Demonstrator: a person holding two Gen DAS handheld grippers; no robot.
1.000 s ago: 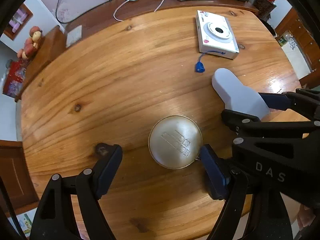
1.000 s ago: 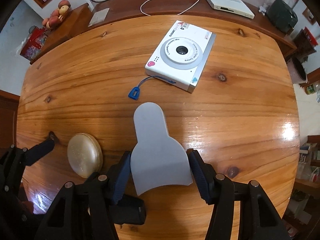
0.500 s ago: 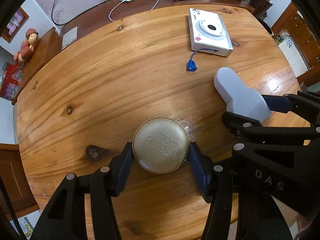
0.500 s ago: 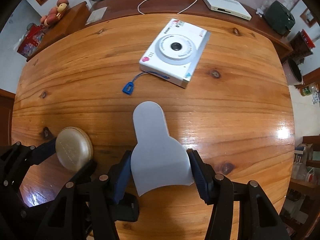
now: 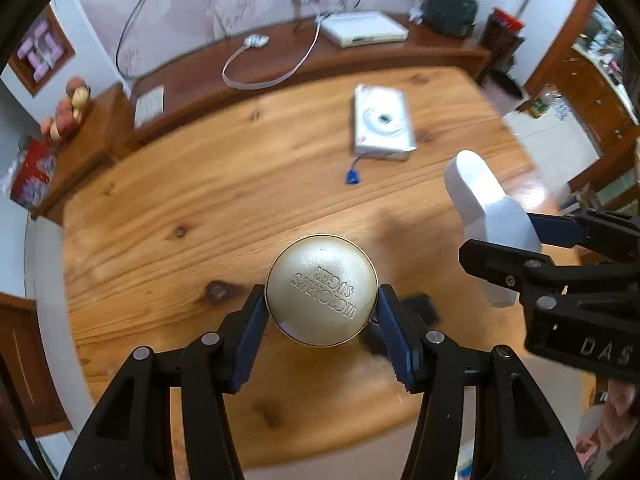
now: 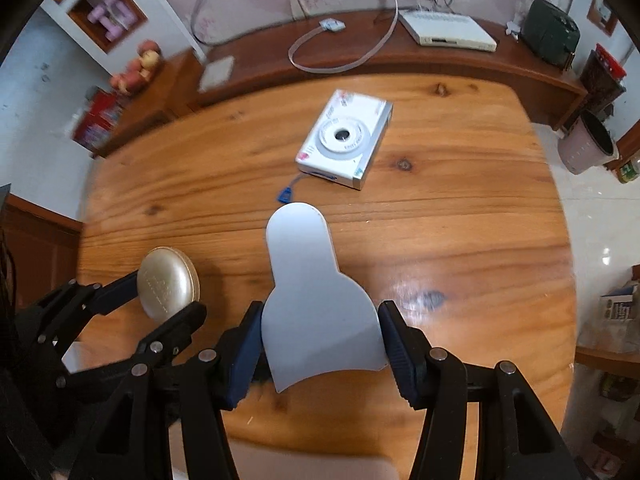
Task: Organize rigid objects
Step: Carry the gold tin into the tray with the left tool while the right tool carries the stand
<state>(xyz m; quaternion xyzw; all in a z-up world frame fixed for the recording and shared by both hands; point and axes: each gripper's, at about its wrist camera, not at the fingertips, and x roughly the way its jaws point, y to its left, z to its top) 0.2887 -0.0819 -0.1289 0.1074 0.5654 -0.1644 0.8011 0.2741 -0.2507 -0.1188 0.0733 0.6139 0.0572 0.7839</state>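
Left gripper [image 5: 322, 312] is pinching the round gold tin [image 5: 322, 290] across its width, lid facing the camera, tin sitting clear of the counter [image 5: 200, 184] by the look of it. Right gripper [image 6: 320, 338] is pinching the wide end of the flat grey paddle [image 6: 310, 292], long axis running straight out along the fingers toward the far side. The white camera [image 6: 345, 138] is lying flat far-centre on the counter, blue strap tab [image 6: 285, 195] just near of it, almost touching the paddle tip in the right wrist view. So the camera is lying dead ahead of the right gripper and far-right of the left one; right is nearer. Both grippers are loaded, so neither looks free for the camera until something gets set down.
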